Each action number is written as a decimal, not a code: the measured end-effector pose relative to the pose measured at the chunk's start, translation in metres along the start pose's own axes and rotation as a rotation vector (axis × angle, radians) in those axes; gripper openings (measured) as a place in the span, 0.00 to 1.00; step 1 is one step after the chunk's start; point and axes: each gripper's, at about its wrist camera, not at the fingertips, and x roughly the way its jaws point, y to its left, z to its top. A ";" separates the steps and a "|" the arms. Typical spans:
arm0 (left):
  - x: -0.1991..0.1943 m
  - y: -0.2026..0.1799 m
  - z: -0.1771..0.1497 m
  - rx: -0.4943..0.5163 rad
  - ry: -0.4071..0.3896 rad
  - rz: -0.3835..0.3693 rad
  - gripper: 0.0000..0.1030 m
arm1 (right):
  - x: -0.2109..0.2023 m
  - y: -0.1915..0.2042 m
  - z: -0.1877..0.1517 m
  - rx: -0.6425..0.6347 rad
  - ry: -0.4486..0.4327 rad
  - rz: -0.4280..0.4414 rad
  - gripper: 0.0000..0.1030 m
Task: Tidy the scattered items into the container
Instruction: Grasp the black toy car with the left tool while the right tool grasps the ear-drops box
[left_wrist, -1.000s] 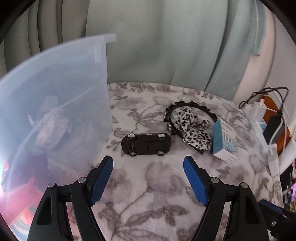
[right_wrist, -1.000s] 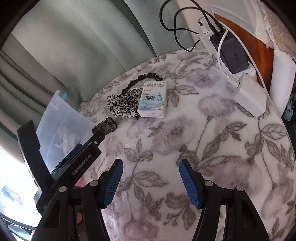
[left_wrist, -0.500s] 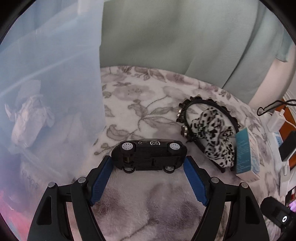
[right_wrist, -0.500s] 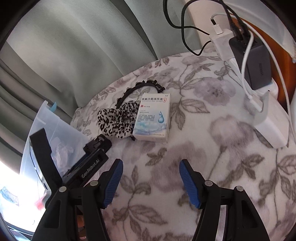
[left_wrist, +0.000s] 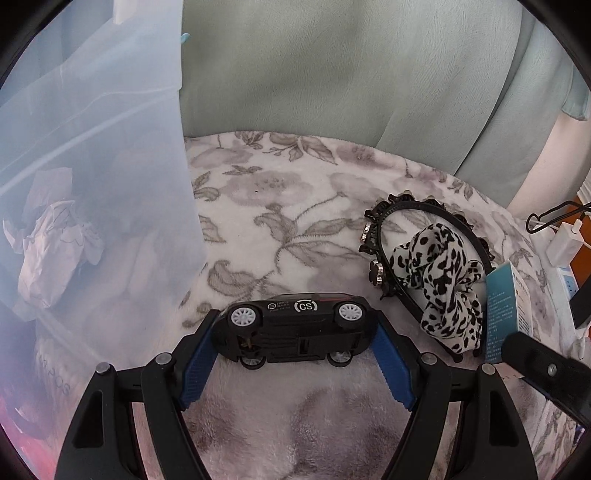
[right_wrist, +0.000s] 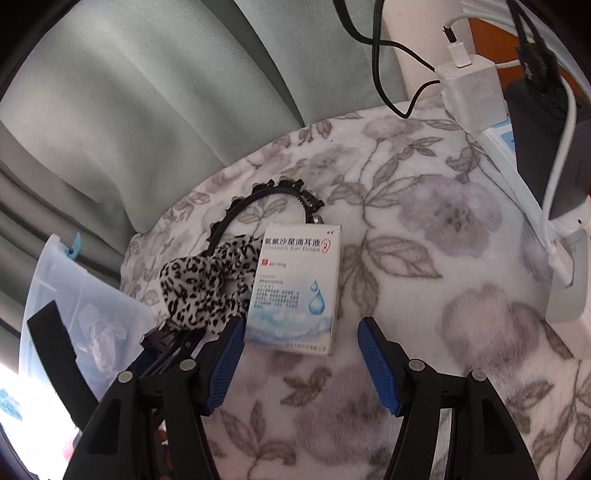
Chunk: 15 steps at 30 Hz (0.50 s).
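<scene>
The left hand-held gripper (left_wrist: 295, 339) tilts steeply down over the floral blanket (left_wrist: 280, 229), its blue pads spread to either side of a black toy car (left_wrist: 295, 334); the car lies on its side between them, nose and tail right at the pads, though whether they press on it cannot be told. "CS" in a white ring shows on the car's underside. Right of the car lie a leopard-print scrunchie (left_wrist: 439, 280) and a black studded headband (left_wrist: 391, 236), the scrunchie resting across the band. Left of the car stands the translucent container (left_wrist: 92, 177), crumpled paper (left_wrist: 51, 254) inside. The right hand-held gripper (right_wrist: 301, 347) points down likewise, released, jaws apart around nothing, the medicine box (right_wrist: 297, 291) just beyond its tips, right of the car. The box reads "Ear Drops" under Chinese characters. Farther off sit white chargers (right_wrist: 469, 92) and cables.
</scene>
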 end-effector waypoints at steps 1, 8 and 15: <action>0.000 0.000 0.000 0.000 0.000 0.000 0.77 | 0.001 0.000 0.001 -0.002 -0.001 -0.005 0.65; -0.003 0.005 0.002 -0.016 -0.008 -0.013 0.74 | -0.005 -0.005 -0.003 0.027 -0.003 0.031 0.50; -0.008 0.005 -0.001 -0.018 -0.005 -0.001 0.74 | -0.022 -0.009 -0.015 0.049 -0.015 0.045 0.49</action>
